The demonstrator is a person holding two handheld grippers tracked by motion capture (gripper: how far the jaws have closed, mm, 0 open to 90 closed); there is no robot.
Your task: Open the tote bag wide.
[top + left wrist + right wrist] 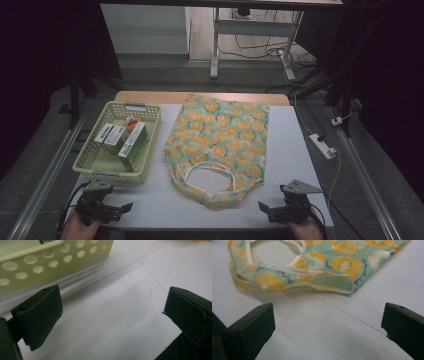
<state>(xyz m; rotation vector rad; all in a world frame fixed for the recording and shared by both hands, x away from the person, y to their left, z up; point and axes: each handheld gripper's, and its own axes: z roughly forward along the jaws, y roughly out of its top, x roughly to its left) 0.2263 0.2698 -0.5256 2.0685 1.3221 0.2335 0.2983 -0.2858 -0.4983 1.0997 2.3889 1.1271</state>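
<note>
The left gripper (116,209) is held low at the near left corner of the white surface (295,150), just near of the basket (100,167). Its jaws are spread wide apart, with nothing between them; bare surface is seen between them in the left gripper view, and the basket's perforated wall (45,260) lies just beyond the left jaw.

The right gripper (267,209) is held low at the near right, jaws likewise spread wide and empty. In the right gripper view the near edge of the fruit-print bag (312,272) lies a little beyond the jaws, apart from them.

The bag (220,135) is laid flat in the middle of the surface, its handles (210,172) at the near end and its closed end toward the far edge. It lies just right of the basket; whether the two touch cannot be told.

The pale yellow basket sits at the left of the surface. Green and white boxes (122,140) are lying inside it, with a small red-topped item (131,121) at their far end, too small to identify.

A power strip (322,145) lies on the floor right of the surface.
</note>
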